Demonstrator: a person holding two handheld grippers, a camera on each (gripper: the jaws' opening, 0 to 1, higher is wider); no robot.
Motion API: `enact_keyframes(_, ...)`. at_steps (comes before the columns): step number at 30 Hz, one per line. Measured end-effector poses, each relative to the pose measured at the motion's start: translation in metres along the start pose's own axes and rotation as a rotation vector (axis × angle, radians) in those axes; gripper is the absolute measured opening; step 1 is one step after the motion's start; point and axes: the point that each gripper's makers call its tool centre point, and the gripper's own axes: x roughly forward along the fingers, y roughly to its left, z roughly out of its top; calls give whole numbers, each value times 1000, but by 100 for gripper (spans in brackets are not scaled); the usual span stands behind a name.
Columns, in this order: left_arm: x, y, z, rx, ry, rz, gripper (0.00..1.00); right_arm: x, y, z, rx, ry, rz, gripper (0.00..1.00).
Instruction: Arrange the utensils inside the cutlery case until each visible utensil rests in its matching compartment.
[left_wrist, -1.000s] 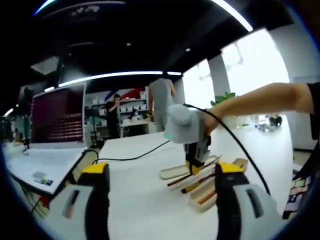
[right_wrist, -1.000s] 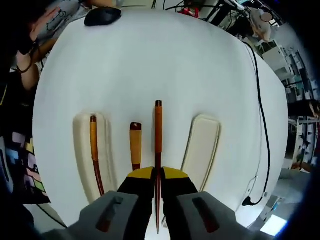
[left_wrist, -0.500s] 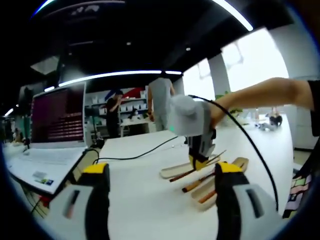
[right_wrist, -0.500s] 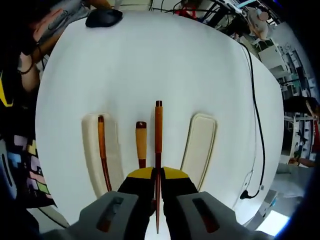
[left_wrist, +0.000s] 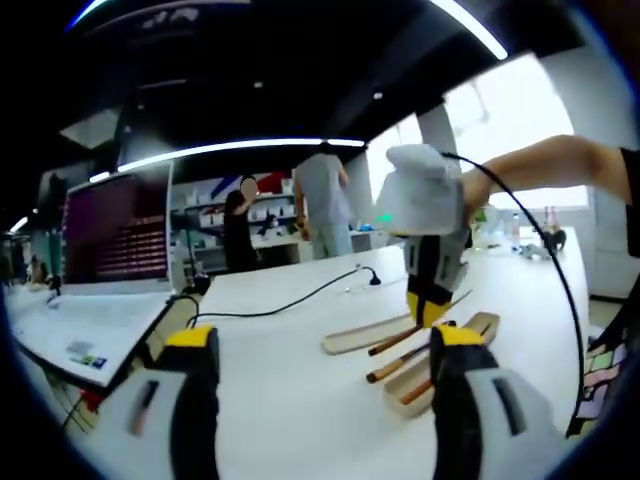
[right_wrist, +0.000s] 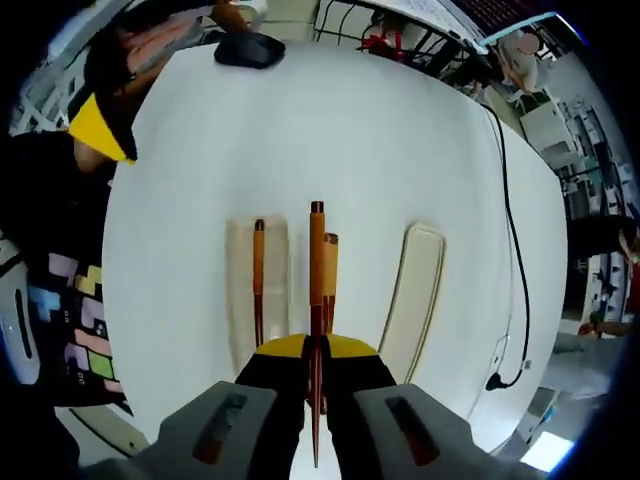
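Observation:
My right gripper (right_wrist: 316, 356) is shut on a long wooden-handled utensil (right_wrist: 316, 260) and holds it in the air above the white table (right_wrist: 300, 130). Below lie two cream compartments of the cutlery case. The left compartment (right_wrist: 240, 300) holds a thin utensil (right_wrist: 258, 280), and the right compartment (right_wrist: 422, 290) holds nothing. A short wooden handle (right_wrist: 331, 265) lies between them. In the left gripper view the right gripper (left_wrist: 428, 308) hangs over the case (left_wrist: 360, 337) with the utensil slanting down. My left gripper (left_wrist: 325, 345) is open with nothing between its fingers, short of the case.
A black mouse (right_wrist: 250, 48) lies at the table's far edge. A black cable (right_wrist: 515, 230) runs along the right side and also crosses the table (left_wrist: 290, 305). A laptop (left_wrist: 100, 290) stands at the left. People stand in the background.
My right gripper has lifted the long utensil higher and shifted sideways, so the case looks smaller and sits further below. The left gripper has stayed put.

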Motion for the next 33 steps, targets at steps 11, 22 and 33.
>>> enact_keyframes(11, 0, 1, -2, 2, 8, 10, 92, 9, 19, -11, 7, -12, 33, 3)
enact_keyframes(22, 1, 1, -5, 10, 24, 12, 92, 23, 30, -6, 4, -14, 69, 3)
enact_keyframes(33, 1, 3, -7, 14, 34, 19, 92, 38, 36, 0, 7, -16, 99, 3)
